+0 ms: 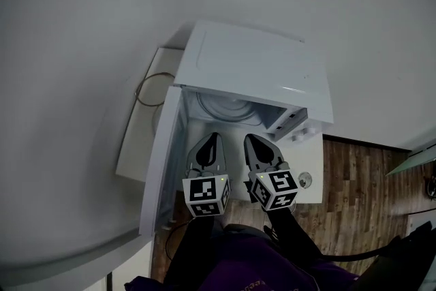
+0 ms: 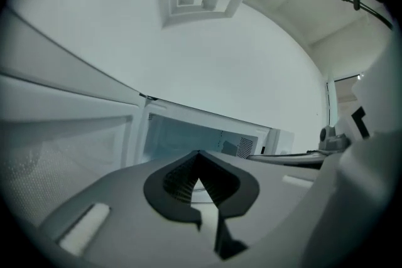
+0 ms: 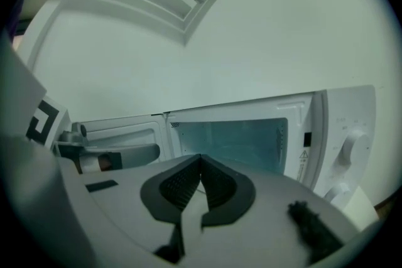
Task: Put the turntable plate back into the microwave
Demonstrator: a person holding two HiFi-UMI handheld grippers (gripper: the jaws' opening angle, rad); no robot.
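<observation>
The white microwave [image 1: 253, 59] stands with its door [image 1: 161, 161] swung open to the left. Inside the cavity, the round pale turntable plate [image 1: 227, 110] lies on the floor of the oven. My left gripper [image 1: 215, 139] and right gripper [image 1: 253, 140] hover side by side just in front of the opening, both shut with nothing between the jaws. In the left gripper view the shut gripper [image 2: 199, 155] points at the lit cavity [image 2: 188, 138]. In the right gripper view the shut gripper [image 3: 201, 159] faces the cavity [image 3: 232, 137] as well.
The control panel with knobs [image 3: 350, 146] is right of the cavity. The microwave sits on a white counter [image 1: 136, 146] against a white wall, with a looped cable [image 1: 146, 89] behind it. Wooden floor [image 1: 368, 194] shows at the right.
</observation>
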